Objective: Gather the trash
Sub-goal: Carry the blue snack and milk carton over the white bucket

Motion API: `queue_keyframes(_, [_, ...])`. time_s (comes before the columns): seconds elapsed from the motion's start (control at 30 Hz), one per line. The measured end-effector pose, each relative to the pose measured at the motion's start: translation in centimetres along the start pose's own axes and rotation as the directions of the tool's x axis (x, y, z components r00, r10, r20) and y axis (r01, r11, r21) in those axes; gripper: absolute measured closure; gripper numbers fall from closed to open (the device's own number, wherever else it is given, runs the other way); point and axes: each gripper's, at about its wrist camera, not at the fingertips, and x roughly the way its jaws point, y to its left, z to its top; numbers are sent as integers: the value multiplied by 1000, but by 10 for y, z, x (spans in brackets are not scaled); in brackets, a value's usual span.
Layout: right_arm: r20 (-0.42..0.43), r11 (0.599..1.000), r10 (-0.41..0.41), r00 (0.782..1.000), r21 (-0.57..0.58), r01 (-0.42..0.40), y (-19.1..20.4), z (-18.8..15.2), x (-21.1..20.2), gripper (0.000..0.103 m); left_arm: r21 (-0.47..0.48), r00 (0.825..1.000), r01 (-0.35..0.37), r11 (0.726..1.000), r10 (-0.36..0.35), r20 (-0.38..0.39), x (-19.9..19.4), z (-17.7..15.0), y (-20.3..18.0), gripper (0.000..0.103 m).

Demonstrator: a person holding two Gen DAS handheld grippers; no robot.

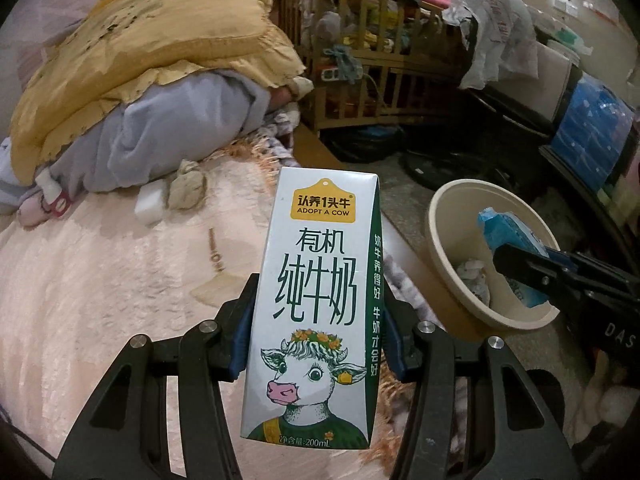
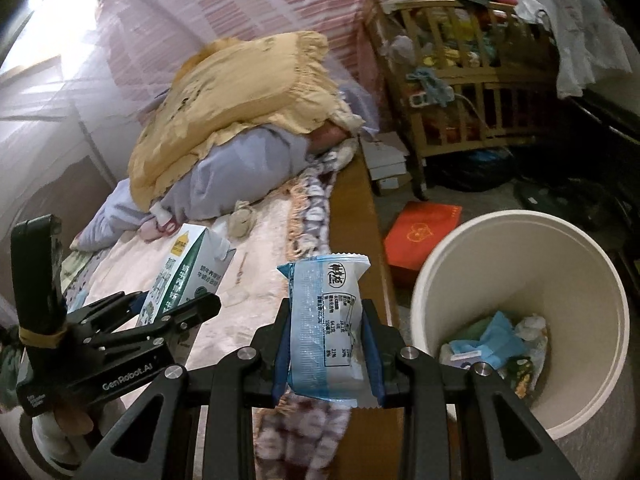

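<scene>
Readable print
"ADOPT A COW" and "200mL" are printed on the milk carton (image 1: pixel 316 300); "GenRobot.AI" is marked on the left gripper (image 2: pixel 176 312).

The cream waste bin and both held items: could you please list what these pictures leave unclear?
- Cream waste bin: lower rim cut off, right wrist view; contents too jumbled.
- White-green milk carton: back hidden, left wrist view.
- Blue-white snack wrapper: small print blurred, right wrist view.

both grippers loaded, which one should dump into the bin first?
Probably right. The right gripper, shut on the snack packet, sits beside the bin; the left view shows that packet in front of the bin's opening. The left gripper holds the milk carton over the bed.
</scene>
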Motion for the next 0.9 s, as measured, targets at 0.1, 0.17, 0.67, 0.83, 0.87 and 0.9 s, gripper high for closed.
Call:
queue_keyframes(0.1, [3,1000,-12,1000,19,12,-10,1,-2,73,11,1000,13,1000,-13,-8,6,4,-9,52])
queue_keyframes(0.17, [4,999,-21,1000,31,21,-17,1,-3,72,24,1000,16,1000,-15,-9,10,7,-16,52])
queue_keyframes(0.67, [26,989,-89,996,122,85,-66,5,-14,72,67,993,108,992,-105,-44,39,24,-58,52])
queue_keyframes(0.83, [26,981,-116,993,157,110,-83,5,-17,72,61,986,157,986,-152,-70,51,31,-71,52])
queue_keyframes(0.87, [25,980,-119,993,162,113,-86,4,-16,72,62,984,165,984,-160,-77,54,32,-75,52])
queue_keyframes(0.9, [24,979,-123,992,169,117,-89,4,-16,72,63,983,168,984,-162,-81,56,33,-77,52])
